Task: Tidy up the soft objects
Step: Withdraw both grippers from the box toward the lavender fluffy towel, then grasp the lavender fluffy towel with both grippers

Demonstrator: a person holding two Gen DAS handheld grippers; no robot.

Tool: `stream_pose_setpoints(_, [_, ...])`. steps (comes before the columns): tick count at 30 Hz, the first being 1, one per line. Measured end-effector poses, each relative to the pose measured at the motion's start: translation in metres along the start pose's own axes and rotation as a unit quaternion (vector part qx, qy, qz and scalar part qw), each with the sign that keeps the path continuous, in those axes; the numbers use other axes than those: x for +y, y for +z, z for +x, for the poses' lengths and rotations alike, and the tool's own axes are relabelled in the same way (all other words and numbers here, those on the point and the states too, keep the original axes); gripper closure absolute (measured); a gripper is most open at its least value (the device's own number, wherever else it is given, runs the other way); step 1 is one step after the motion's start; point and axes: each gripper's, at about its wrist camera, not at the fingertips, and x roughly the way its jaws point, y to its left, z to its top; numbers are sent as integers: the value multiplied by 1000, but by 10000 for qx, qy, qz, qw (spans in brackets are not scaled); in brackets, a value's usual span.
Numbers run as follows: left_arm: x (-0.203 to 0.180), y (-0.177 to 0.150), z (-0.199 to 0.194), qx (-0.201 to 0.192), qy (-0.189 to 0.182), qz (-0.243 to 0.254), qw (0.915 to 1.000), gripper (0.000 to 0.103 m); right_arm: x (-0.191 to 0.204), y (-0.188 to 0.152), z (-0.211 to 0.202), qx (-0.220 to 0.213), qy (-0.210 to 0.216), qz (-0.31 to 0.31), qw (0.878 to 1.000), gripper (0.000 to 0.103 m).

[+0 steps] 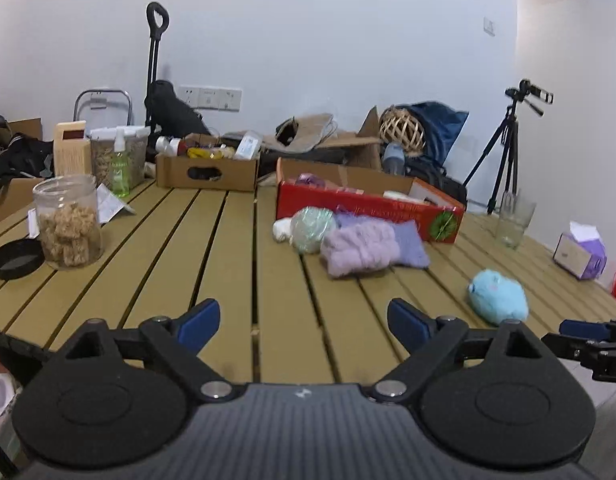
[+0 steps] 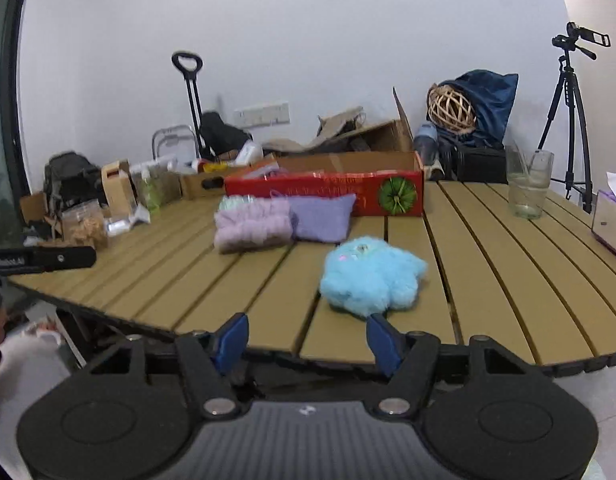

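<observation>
A fluffy light blue plush toy (image 2: 369,276) lies on the slatted wooden table near its front edge; it also shows in the left wrist view (image 1: 497,296). Behind it lie a lilac fuzzy bundle (image 2: 252,228) (image 1: 359,250), a purple knit pouch (image 2: 323,218) (image 1: 409,246) and a pale green mesh ball (image 1: 309,228). A red open box (image 2: 327,192) (image 1: 359,204) stands behind them. My left gripper (image 1: 304,322) is open and empty over the table's front. My right gripper (image 2: 306,338) is open and empty just short of the blue plush.
A clear jar of brown cubes (image 1: 70,226) and its black lid (image 1: 16,258) stand at the left. A drinking glass (image 2: 527,184) and a purple tissue box (image 2: 611,220) stand at the right. Cardboard boxes (image 1: 206,170), bags and a tripod (image 2: 567,112) lie beyond the table.
</observation>
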Motion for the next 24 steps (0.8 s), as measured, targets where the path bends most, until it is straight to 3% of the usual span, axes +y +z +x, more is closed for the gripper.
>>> stream_pose_setpoints(4, [-4,7,14,-24,-105,25,9999,11,7,4,9,-35,131,-77,9999,39])
stream_pose_setpoints(7, [-6,18,38,33,-267,-32,9996,11,5,5,28,153,236,-90,9996,45])
stream_pose_setpoints(11, [-15,41,87,91,-529,102,9985,13,-17,22,79,606,76,6,9981,67])
stream_pose_setpoints(14, [-17,62,128,127,-515,104,9985,26,-33,45,110,615,-189,98,9979,67])
stream_pose_setpoints(16, [-12,76,157,219,-440,-48,9988,45,-37,62,127,569,-267,64,9980,67])
stream_pose_setpoints(20, [6,74,199,613,-396,-932,9930,59,-32,97,150,325,242,176,9990,67])
stream_pose_setpoints(24, [-14,63,203,673,-581,-243,9957,60,-23,119,192,407,774,375,9955,67])
